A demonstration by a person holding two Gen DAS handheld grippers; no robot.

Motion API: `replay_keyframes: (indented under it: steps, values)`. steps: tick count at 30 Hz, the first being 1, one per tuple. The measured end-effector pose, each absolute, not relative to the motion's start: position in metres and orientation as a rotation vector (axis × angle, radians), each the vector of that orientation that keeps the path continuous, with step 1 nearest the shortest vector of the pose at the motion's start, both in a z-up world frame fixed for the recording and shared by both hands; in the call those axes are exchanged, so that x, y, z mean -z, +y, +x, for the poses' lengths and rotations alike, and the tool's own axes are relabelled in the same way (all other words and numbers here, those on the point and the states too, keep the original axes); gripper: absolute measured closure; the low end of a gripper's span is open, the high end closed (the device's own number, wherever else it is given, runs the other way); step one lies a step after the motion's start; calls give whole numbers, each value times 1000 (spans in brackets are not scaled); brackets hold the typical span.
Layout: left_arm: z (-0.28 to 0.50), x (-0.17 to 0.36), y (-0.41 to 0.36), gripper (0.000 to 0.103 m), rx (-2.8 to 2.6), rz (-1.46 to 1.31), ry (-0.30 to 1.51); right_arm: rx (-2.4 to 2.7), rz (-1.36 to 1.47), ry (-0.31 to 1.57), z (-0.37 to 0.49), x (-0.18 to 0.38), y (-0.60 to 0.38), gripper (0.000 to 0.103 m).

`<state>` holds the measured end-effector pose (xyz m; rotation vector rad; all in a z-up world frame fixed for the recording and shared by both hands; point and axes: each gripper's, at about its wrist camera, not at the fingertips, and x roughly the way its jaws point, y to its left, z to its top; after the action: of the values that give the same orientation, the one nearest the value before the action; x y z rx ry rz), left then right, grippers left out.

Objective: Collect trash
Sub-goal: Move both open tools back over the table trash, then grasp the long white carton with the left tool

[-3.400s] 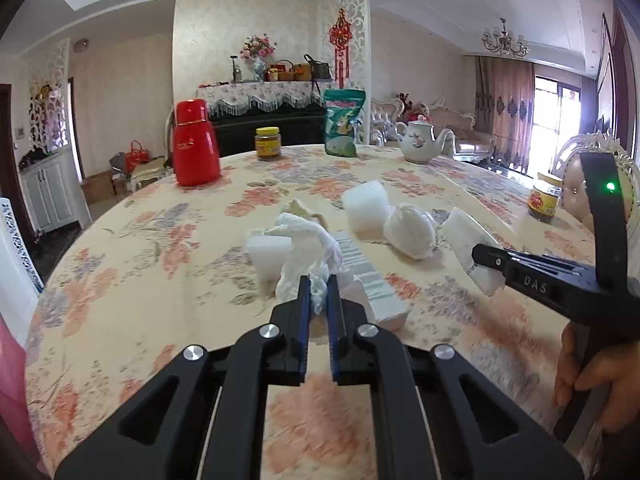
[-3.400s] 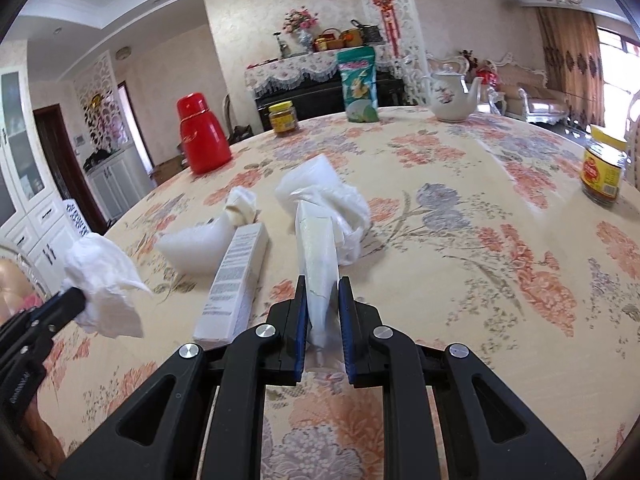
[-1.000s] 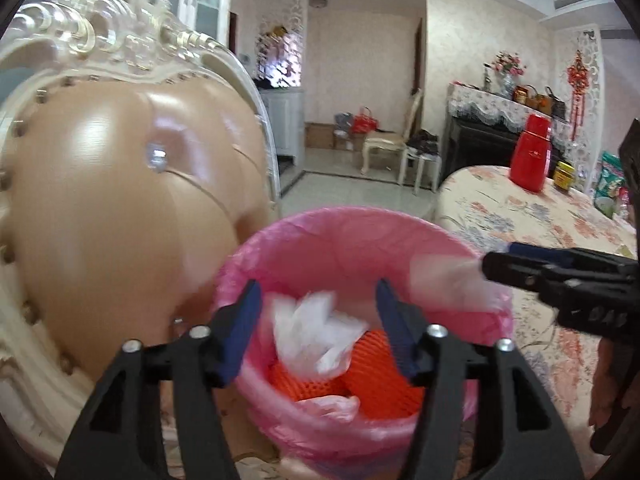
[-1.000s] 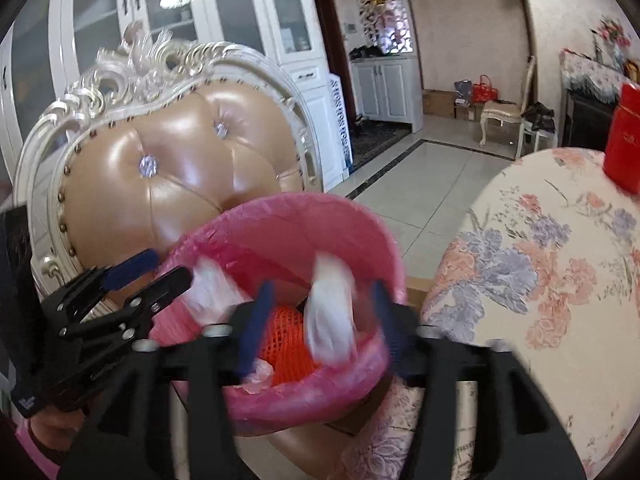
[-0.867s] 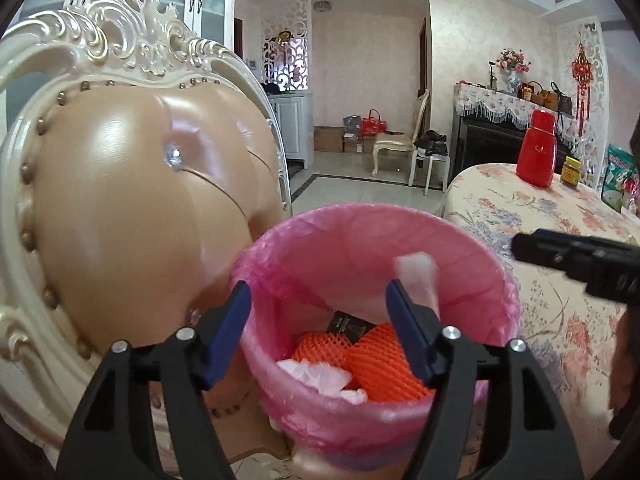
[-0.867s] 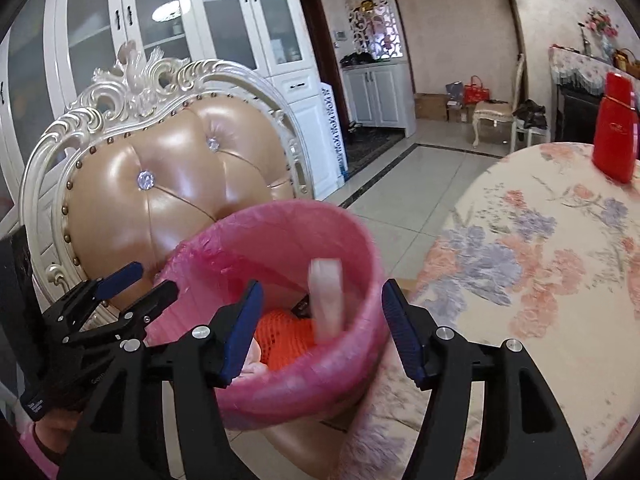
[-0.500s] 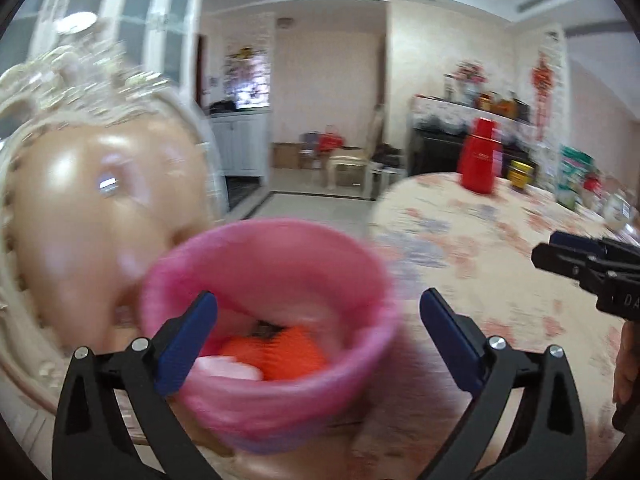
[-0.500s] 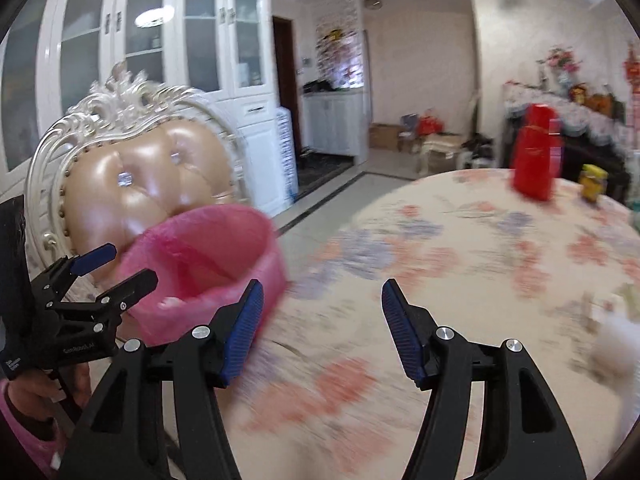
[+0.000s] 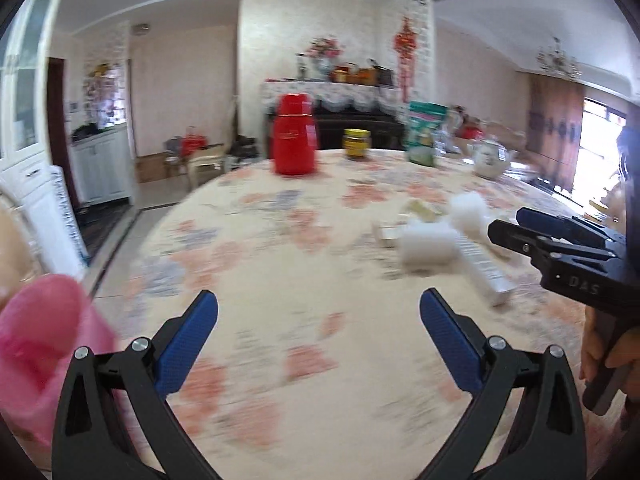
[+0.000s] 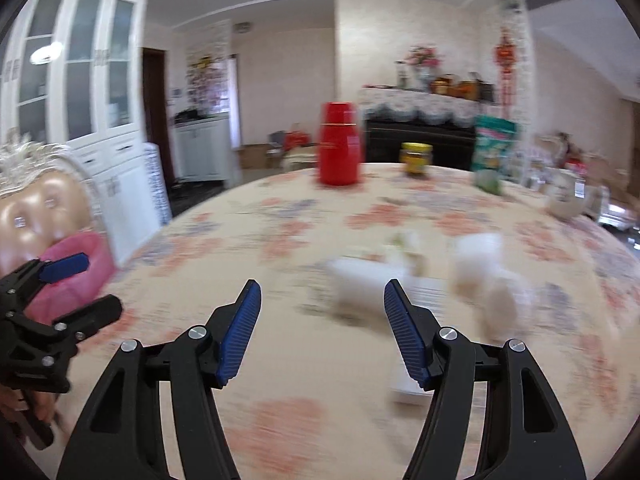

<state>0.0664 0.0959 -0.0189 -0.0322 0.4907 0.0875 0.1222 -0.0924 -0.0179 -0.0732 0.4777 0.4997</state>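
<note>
- Left gripper (image 9: 319, 312): blue-padded fingers (image 9: 188, 340) spread wide, nothing between them, hovering over the floral tabletop (image 9: 280, 264).
- Right gripper (image 10: 322, 312): jaws opening, fingers (image 10: 240, 332) apart, empty, only blurred tabletop and trash seen beyond the gap.
- Trash (image 9: 430, 246): white crumpled pieces and a long white box (image 9: 482, 272) lying in a loose cluster on the tabletop, right of centre in the left wrist view, ahead of both grippers; blurred, so edges and count cannot be told.
- Same trash (image 10: 360, 286) in the right wrist view: just beyond the right finger, apart from it.
- Pink bin (image 9: 40, 356): at the lower left edge, beside the tabletop rim and in front of a tan chair (image 10: 40, 208).
- Far side of the tabletop: red flask (image 9: 294, 140), yellow-lidded jar (image 9: 357, 143), green bag (image 9: 425, 133), white teapot (image 9: 490, 160), all upright.
- Hand (image 9: 604, 354) on the right gripper's handle at the right edge.
</note>
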Motion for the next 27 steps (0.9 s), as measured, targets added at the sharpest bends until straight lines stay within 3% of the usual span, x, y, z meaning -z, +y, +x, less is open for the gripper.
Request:
replay_keyframes:
  steps: [21, 27]
  values:
    - [232, 61, -74, 5, 32, -46, 651, -98, 170, 537, 201, 62, -295, 39]
    - [262, 81, -96, 13, -2, -9, 749, -91, 215, 504, 195, 53, -302, 39]
